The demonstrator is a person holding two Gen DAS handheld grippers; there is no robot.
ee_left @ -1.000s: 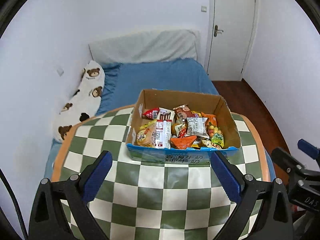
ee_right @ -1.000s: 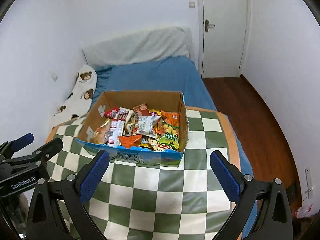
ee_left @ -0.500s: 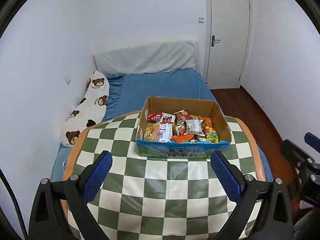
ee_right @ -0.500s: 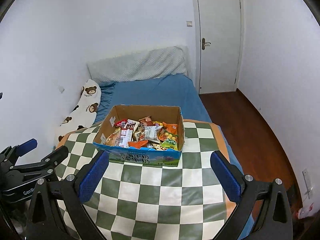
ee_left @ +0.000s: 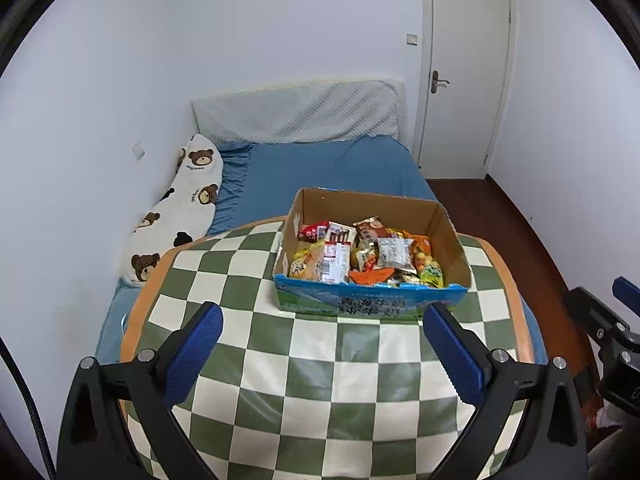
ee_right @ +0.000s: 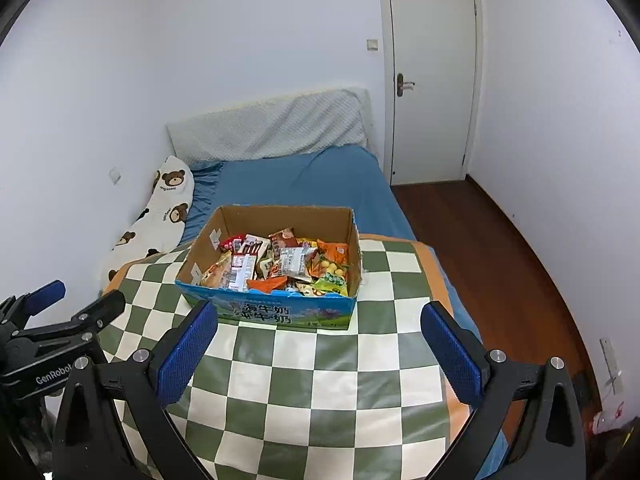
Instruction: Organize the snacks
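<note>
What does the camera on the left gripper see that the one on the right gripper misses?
Only the left wrist view shows the right gripper at its right edge. Only the right wrist view shows the left gripper at its left edge, plus a floor-level wall socket. Both show the cardboard box full of snack packets on the checkered table, the blue bed and the door.

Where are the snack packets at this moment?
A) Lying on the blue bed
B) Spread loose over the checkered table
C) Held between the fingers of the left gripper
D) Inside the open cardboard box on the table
D: the snack packets all lie inside the open cardboard box, which stands on the checkered table; both grippers are open and hold nothing.
</note>
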